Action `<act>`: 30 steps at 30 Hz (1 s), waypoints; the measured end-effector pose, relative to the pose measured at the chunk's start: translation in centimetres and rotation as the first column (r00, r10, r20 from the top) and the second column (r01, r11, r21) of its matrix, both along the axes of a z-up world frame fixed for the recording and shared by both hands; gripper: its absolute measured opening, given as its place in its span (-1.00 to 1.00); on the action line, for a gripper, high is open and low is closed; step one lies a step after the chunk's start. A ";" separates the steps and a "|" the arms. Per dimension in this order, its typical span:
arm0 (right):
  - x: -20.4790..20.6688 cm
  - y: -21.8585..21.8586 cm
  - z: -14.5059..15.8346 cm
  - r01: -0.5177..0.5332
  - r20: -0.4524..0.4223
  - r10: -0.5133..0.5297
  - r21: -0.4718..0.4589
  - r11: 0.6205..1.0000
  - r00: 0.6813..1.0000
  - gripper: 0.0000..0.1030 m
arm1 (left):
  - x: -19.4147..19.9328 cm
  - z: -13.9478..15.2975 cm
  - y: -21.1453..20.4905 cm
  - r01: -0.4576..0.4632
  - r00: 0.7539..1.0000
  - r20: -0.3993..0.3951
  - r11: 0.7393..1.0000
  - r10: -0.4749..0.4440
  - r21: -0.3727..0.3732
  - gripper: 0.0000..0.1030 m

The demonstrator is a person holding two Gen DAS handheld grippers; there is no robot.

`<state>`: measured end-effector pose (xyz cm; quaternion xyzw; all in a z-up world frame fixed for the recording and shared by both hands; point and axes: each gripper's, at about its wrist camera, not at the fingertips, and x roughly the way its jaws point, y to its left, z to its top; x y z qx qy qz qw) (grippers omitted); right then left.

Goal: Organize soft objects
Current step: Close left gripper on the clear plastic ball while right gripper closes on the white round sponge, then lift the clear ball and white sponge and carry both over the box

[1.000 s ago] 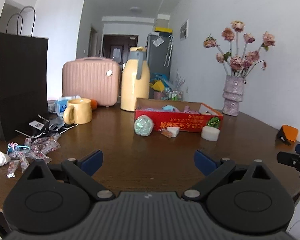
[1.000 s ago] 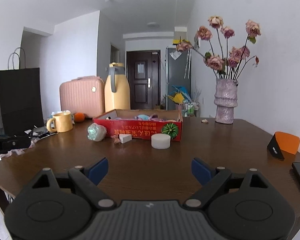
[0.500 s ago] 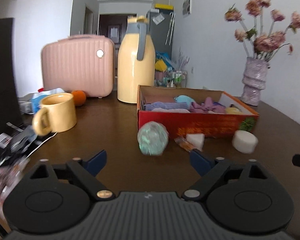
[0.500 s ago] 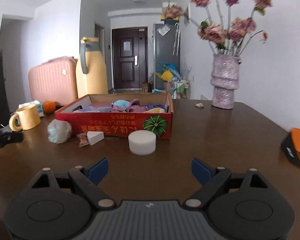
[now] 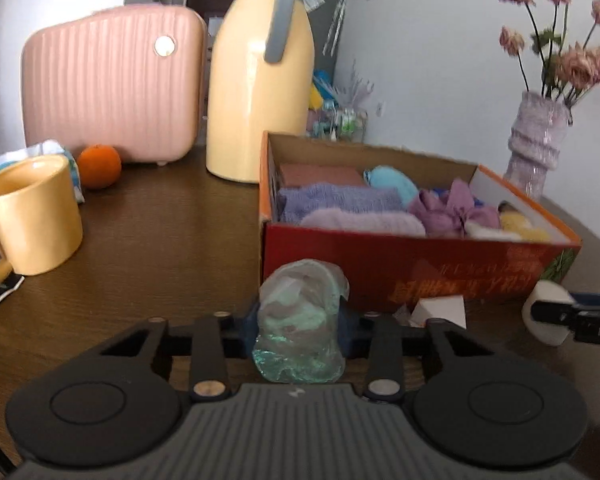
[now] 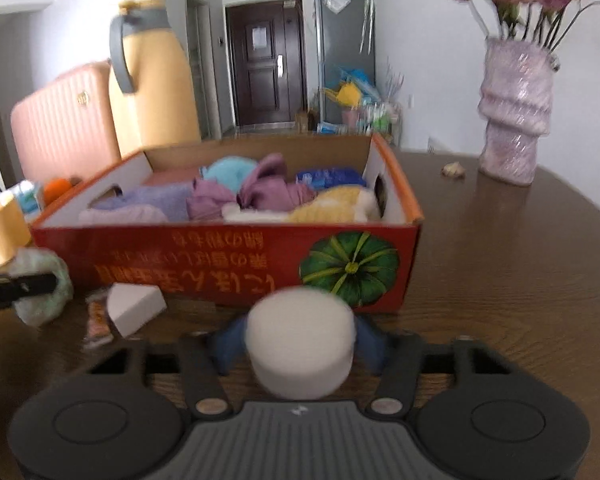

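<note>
Each gripper clamps one soft thing on the desk, the left gripper [image 5: 300,326] a green bundle [image 5: 300,328], the right gripper [image 6: 300,344] a white puck [image 6: 300,342], both just before the box [image 6: 220,268], straight ahead and higher.

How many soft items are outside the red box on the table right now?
3. The green wrapped ball sits between the left gripper fingers, the white round sponge between the right gripper fingers, and the white wedge sponge lies between them before the box.
</note>
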<state>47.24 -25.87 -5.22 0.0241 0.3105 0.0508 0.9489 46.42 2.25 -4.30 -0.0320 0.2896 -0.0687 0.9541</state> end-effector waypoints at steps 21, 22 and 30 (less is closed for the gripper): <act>-16.5 0.0 7.1 -0.091 0.215 0.089 0.001 0.996 0.973 0.01 | -15.0 7.4 -1.2 -0.075 0.965 0.254 0.997 0.067 0.022 -0.32; -18.2 0.0 7.6 -0.098 0.225 0.095 0.001 0.995 0.970 0.01 | -16.9 7.9 -1.2 -0.079 0.959 0.276 0.997 0.069 0.025 -0.32; -28.8 -0.5 9.9 -0.153 0.303 0.147 -0.005 0.988 0.941 0.01 | -28.5 10.6 -1.5 -0.042 0.931 0.362 0.999 0.044 -0.011 -0.31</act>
